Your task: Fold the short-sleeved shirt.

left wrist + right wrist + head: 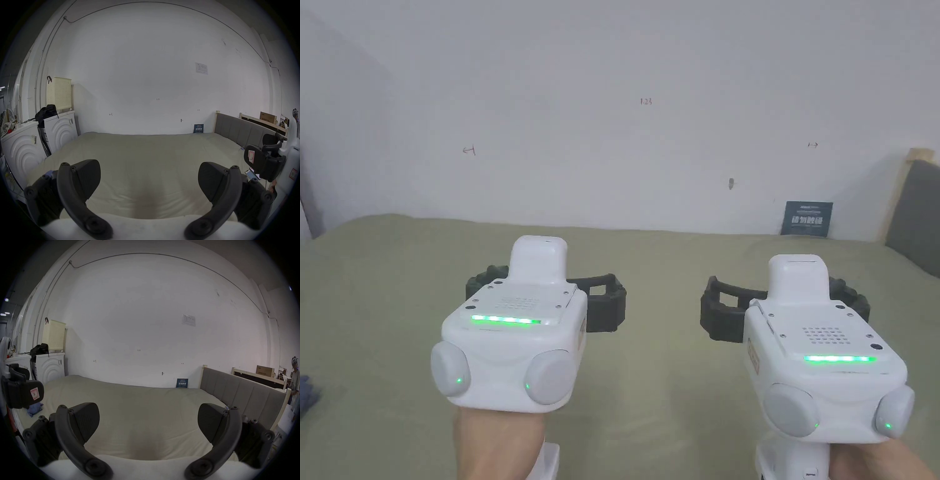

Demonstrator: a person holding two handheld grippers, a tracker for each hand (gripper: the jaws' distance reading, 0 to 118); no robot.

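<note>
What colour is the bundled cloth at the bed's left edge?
Blue; the cloth shows best in the right gripper view.

A small crumpled blue garment (34, 409) lies bunched near the left edge of the olive-green bed (138, 410).

Left gripper (545, 294) and right gripper (785, 306): tips hidden behind own white housings in head view. Blue cloth (34, 408) half covered by the left gripper in right gripper view, kind impossible to tell; cut by left edge in head view. Headboard (919, 215) cropped at right edge. Wall paper (201, 68) too small to make out.
</note>
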